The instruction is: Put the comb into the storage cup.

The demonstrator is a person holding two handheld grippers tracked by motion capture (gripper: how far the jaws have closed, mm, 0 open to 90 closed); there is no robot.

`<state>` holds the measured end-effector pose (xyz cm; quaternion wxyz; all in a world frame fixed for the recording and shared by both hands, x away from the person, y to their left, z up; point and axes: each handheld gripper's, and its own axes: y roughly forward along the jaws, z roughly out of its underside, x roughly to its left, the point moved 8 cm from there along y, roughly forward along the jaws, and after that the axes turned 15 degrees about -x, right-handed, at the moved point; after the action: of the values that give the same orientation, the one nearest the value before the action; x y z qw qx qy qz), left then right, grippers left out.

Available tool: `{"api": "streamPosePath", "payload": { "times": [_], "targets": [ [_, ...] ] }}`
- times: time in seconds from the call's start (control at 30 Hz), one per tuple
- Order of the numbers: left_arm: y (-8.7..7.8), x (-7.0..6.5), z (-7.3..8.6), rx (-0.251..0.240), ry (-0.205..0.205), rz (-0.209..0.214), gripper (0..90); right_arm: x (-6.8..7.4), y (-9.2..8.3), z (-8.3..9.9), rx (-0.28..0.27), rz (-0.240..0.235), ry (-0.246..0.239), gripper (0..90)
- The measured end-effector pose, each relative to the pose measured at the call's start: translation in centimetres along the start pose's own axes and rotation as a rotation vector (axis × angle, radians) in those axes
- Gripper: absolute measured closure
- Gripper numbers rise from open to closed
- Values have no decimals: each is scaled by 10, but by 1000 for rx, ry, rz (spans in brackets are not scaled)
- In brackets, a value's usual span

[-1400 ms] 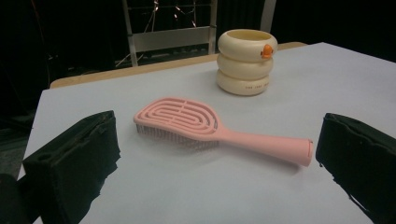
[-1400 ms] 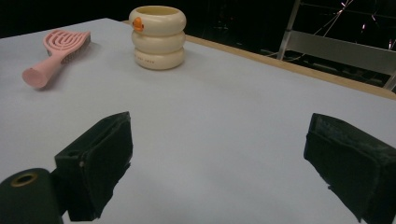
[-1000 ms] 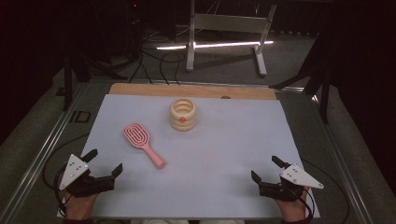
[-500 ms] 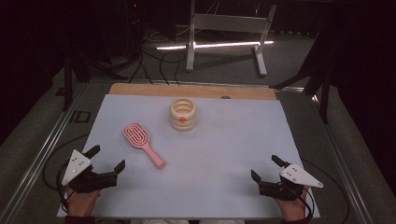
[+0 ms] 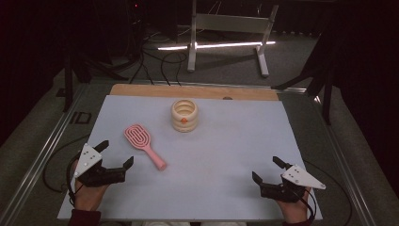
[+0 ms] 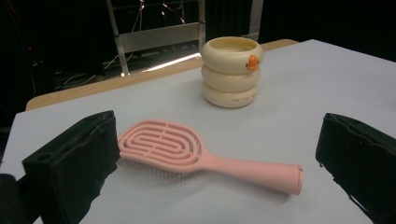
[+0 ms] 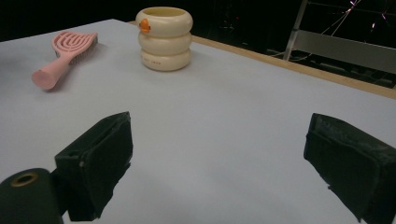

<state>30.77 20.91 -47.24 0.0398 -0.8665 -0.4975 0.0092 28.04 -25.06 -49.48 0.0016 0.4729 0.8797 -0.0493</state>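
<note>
The pink hairbrush (image 5: 144,144) lay flat on the worktop (image 5: 226,155) in its left half, bristles down, handle pointing toward the near edge and slightly to the right. The left tongs (image 5: 116,154) stood wide open just beside it, jaws spread and holding nothing; in the left gripper view the brush (image 6: 196,156) lay between and just beyond the two jaws, its slotted oval head toward the left jaw and the handle end toward the right.

It looked like light, moulded plastic: stiff, smooth and probably a little slippery on the rounded handle. Nothing about it seemed fragile. The best hold, by my judgement, was across the straight handle near where it meets the head, since the wide head would slide or tip, and the bristles beneath would give under pressure.

The right tongs (image 5: 266,170) were also wide open and empty, near the near right corner, well apart from everything.

Counted: one hairbrush, one cream ringed cup with a small orange duck bill (image 5: 184,115) standing upright toward the far edge near the middle, and two tongs.
</note>
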Motion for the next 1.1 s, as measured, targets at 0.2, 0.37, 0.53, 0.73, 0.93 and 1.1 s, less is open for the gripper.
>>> {"api": "streamPosePath", "payload": {
  "times": [0.2,0.37,0.53,0.73,0.93,1.1],
  "targets": [
    [8,-2,-2,1,-5,7,2,1,0,0,4,-1,0,77],
    [14,-2,-2,7,-2,11,2,1,0,1,5,-1,-3,77],
    [19,-4,-1,14,-7,20,2,1,1,1,3,-2,-1,77],
    [26,-6,-1,18,-14,26,2,2,1,1,-3,-7,14,77],
    [34,-8,1,20,-31,29,2,2,1,1,-6,-8,17,77],
    [43,-13,2,23,-31,45,3,2,1,2,-3,-9,18,77]
  ]
}}
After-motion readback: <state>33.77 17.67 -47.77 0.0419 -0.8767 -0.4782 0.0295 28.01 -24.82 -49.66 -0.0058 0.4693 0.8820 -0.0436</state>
